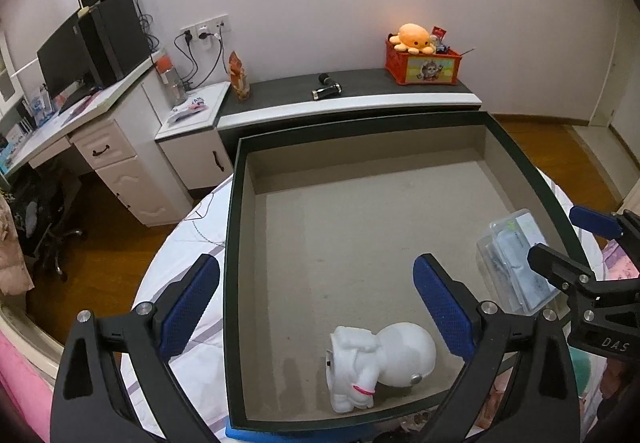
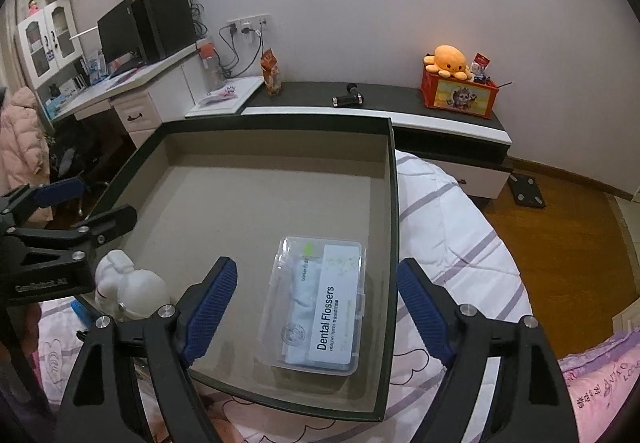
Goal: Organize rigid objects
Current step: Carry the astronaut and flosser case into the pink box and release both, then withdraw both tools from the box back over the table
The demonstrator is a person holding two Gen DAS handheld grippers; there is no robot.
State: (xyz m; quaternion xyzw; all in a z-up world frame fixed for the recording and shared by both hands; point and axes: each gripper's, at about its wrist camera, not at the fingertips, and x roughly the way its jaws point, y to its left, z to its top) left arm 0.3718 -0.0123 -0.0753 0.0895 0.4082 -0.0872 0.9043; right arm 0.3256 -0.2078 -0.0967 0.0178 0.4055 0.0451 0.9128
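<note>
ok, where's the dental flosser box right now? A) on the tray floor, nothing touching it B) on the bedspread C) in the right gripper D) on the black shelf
A: the flosser box lies flat on the floor of the tray, with the right gripper open around it and not touching.

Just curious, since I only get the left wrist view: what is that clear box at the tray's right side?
Observer: A plastic box labelled "Dental Flossers", lying flat in the tray.
Operator: Is anything holding it?
Observer: No; the right gripper hovers over it, jaws open.
Operator: Anything else I miss?
Observer: A dark scale on the floor by the low cabinet.
</note>
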